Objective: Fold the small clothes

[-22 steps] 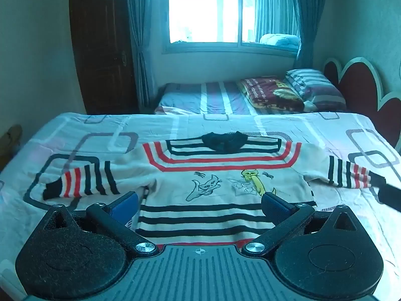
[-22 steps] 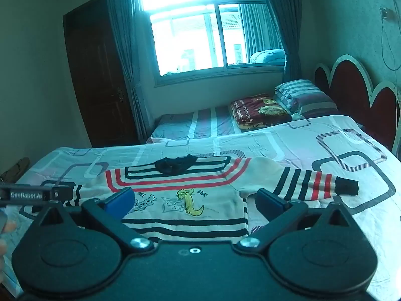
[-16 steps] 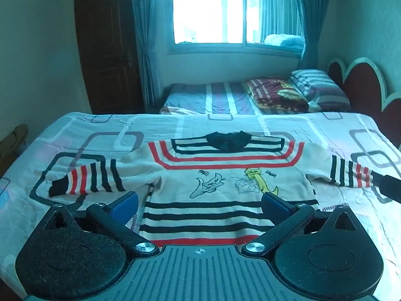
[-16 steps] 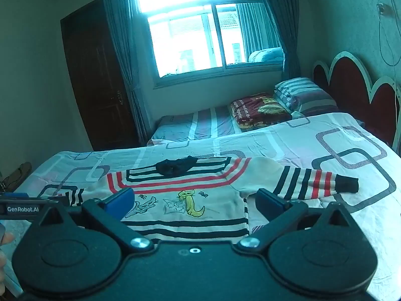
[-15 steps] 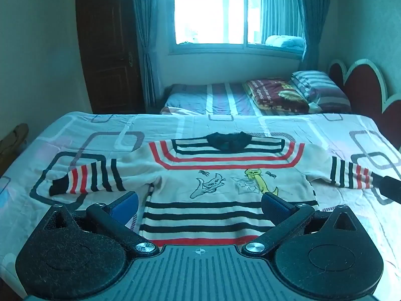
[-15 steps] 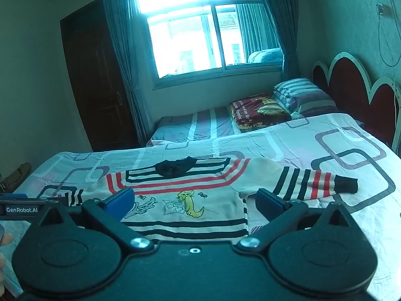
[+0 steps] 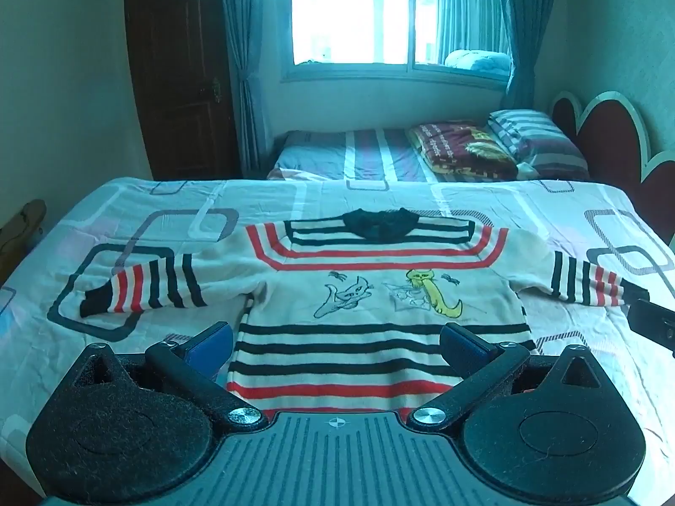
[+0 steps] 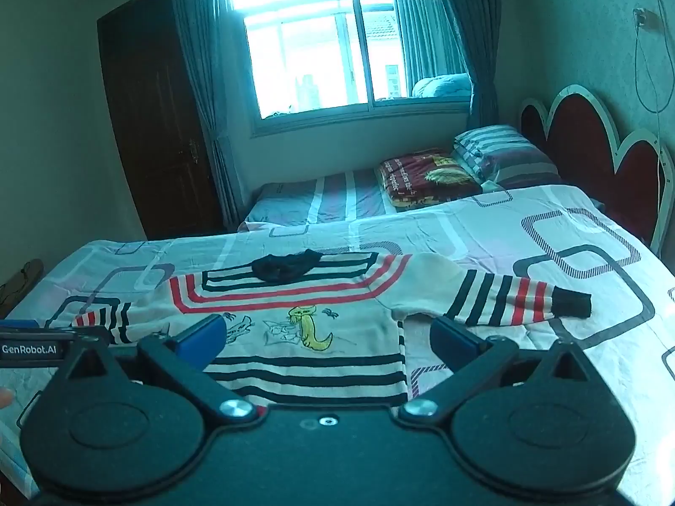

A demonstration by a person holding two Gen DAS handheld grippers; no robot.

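A small cream sweater with red and black stripes and cartoon animals lies flat on the bed, collar away from me, both sleeves spread out. It also shows in the right wrist view. My left gripper is open and empty, held above the sweater's hem. My right gripper is open and empty, above the sweater's right lower side, near the right sleeve. The right gripper's edge shows in the left wrist view; the left gripper's side shows in the right wrist view.
The bed sheet has grey rectangle prints. A second bed with pillows lies beyond. A red headboard is at right, a dark door at left, a window behind.
Both grippers have risen and drawn back slightly, so the sweater sits a little lower and fuller in view. Both stay open; the sweater has not moved.
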